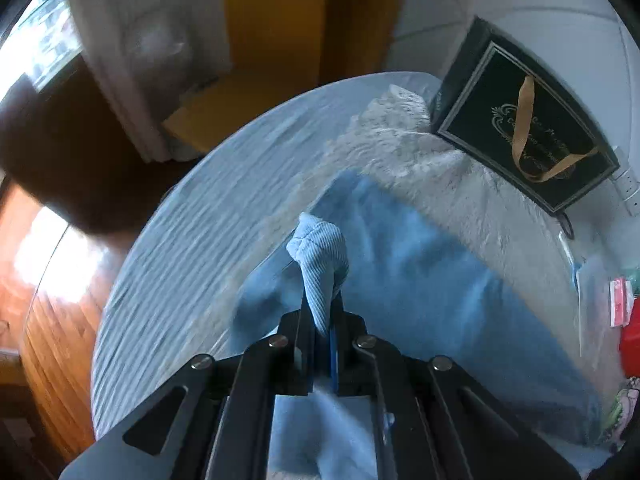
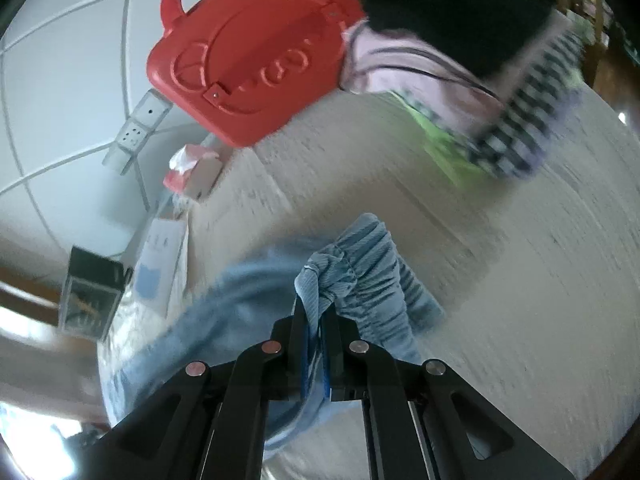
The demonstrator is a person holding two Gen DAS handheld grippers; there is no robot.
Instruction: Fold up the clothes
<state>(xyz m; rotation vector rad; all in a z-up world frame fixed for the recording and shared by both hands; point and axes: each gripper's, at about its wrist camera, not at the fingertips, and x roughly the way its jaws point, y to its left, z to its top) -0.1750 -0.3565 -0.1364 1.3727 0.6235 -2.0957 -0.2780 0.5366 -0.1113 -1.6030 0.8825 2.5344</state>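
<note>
A light blue ribbed garment [image 1: 420,264] lies spread on the round table [image 1: 192,248], which has a pale textured cover. My left gripper [image 1: 320,304] is shut on a bunched corner of it, which sticks up between the fingers. In the right wrist view my right gripper [image 2: 316,312] is shut on another gathered edge of the same blue garment [image 2: 360,264], held above the table [image 2: 500,280]. The cloth hangs down from both grippers. Both views are motion-blurred.
A black gift bag [image 1: 528,128] with gold ribbon handles stands at the table's far side. A red plastic case [image 2: 248,52], a tissue pack [image 2: 192,172], a white box [image 2: 160,264] and a pile of other clothes [image 2: 480,80] lie on the table. Wood floor [image 1: 52,300] lies to the left.
</note>
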